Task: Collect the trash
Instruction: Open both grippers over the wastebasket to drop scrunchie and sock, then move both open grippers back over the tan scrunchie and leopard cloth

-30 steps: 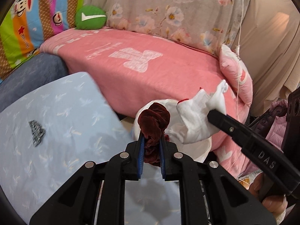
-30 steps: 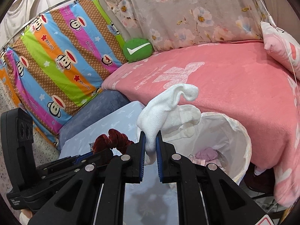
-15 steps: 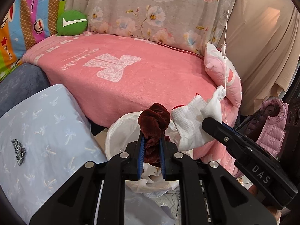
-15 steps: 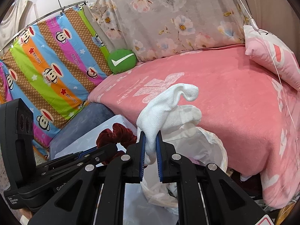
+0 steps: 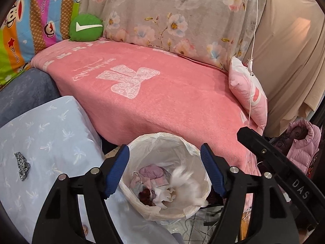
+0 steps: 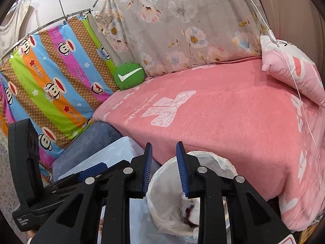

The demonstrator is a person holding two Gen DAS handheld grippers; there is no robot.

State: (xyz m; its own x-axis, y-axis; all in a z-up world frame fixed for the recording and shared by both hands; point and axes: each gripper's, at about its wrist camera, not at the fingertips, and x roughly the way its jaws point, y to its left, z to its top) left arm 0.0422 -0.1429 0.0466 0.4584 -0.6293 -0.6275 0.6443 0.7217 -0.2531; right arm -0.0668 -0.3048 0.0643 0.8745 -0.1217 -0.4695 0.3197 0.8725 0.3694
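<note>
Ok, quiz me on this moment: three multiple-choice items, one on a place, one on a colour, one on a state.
1. Where is the dark red scrunchie?
A. on the pink blanket
B. in the bin
C. in the left gripper

2. What colour is the round cushion with the tick?
A. green
B. yellow
C. blue

3. How do the left gripper's jaws stand?
A. clamped on a sock
B. shut, empty
C. open, empty

Answers: 1 B, it lies among the trash inside the bin. 2 A, green with a white tick. 3 C, the jaws have just opened and nothing is between them.
</note>
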